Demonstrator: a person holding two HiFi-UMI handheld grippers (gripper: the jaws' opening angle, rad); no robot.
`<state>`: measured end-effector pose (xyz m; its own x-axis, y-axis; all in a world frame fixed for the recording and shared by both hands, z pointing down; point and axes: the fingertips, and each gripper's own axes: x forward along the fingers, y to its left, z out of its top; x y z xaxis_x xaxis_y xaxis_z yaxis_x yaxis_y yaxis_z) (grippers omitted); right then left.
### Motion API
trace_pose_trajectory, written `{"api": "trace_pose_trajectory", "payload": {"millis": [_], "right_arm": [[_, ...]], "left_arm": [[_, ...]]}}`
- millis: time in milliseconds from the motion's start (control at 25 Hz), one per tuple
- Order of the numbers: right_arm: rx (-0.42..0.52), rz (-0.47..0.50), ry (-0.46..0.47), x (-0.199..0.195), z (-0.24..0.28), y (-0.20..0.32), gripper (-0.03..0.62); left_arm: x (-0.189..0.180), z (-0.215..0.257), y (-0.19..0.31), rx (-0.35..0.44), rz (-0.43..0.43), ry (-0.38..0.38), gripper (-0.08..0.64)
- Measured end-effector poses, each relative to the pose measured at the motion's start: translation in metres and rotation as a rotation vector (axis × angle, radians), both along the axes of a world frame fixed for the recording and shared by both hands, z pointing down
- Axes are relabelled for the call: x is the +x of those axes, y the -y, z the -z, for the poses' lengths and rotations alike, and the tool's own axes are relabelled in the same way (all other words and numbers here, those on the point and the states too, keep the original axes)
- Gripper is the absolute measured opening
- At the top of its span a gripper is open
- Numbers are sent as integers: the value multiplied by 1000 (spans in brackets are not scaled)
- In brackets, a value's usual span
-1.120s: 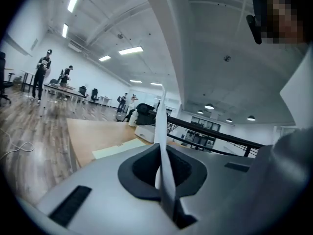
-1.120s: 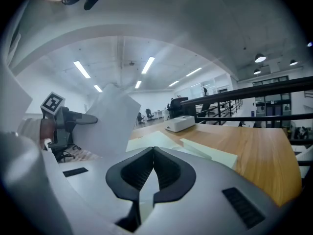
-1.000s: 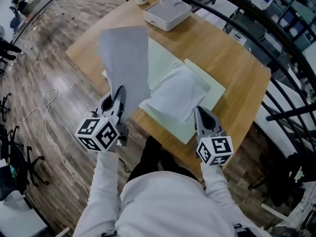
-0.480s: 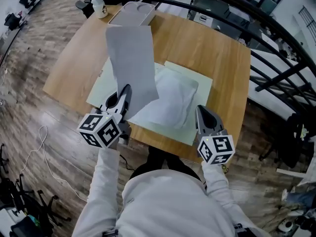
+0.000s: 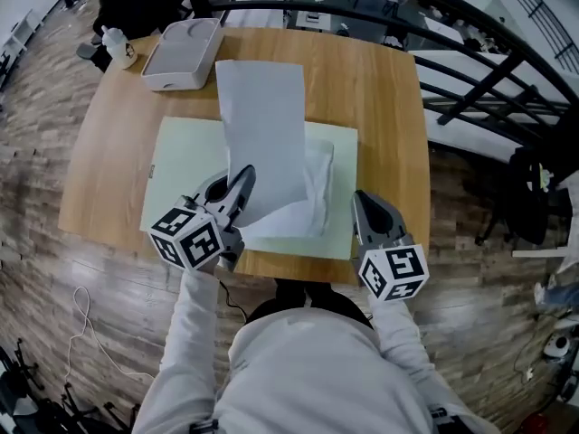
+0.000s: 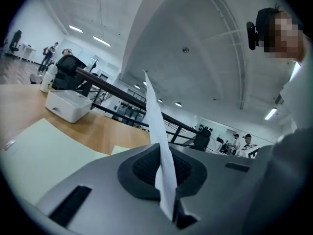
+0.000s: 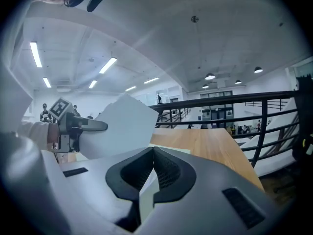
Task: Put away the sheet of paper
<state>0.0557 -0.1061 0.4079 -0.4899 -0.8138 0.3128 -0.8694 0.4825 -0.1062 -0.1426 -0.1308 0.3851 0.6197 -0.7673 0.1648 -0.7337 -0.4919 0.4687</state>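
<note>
One overhead, two low; all share table [image 5: 380, 107].

You get bright, even head view; soft shadow under sheet of paper [image 5: 267, 125] on table [image 5: 380, 89]. Your gripper views: ceiling strip lights [image 7: 36, 53] glare, heavy fisheye bend, black vignette at corners, near jaws soft, background sharper.
</note>
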Motion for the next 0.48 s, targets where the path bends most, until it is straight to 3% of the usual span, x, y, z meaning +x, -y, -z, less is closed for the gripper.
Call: {"api": "trace_pose_trajectory", "payload": {"millis": [240, 480], "right_arm": [[2, -51, 2, 11, 0, 0, 26], [-16, -69, -8, 14, -5, 2, 26]], "left_arm": [[29, -29, 0, -80, -199, -28, 17], [30, -65, -4, -192, -281, -13, 17]]}}
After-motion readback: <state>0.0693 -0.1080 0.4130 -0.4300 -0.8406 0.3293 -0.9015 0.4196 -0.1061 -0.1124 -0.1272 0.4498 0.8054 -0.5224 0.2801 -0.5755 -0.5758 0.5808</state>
